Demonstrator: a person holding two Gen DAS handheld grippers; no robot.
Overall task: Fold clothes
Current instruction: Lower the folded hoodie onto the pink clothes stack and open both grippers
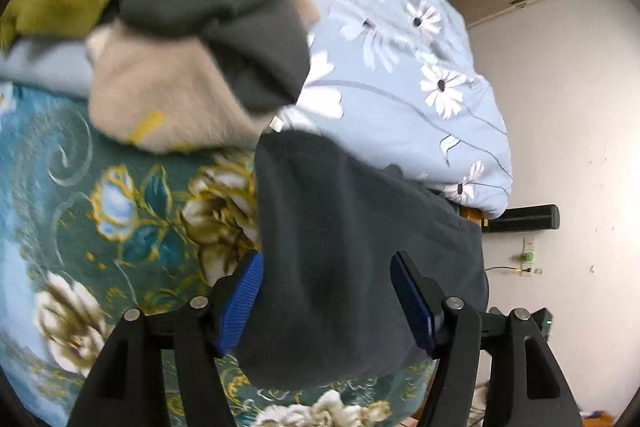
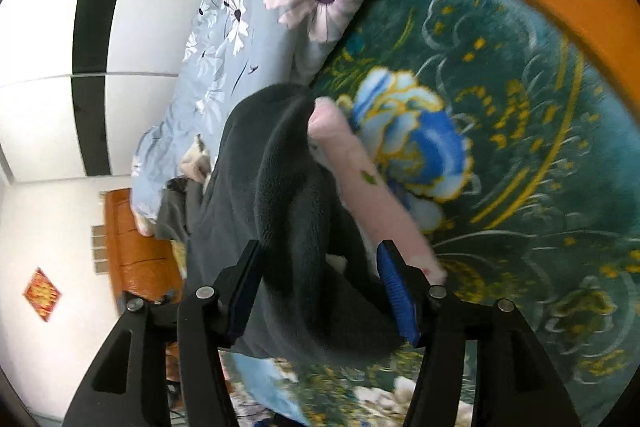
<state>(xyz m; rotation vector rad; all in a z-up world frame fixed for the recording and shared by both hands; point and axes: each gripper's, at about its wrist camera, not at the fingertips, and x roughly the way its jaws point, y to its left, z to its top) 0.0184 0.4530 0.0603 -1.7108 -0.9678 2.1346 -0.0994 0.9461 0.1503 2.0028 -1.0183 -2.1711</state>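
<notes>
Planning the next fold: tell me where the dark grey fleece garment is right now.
In both wrist views the dark grey fleece garment lies on the teal floral blanket, between each gripper's spread fingers, beside the light blue flowered quilt.

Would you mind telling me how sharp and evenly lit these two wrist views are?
Left wrist view: the beige and dark grey fleece bundle is motion-blurred, while the white wall is bright. Right wrist view: the teal floral blanket smears toward the edge, and fisheye distortion bends the white wardrobe panels.
</notes>
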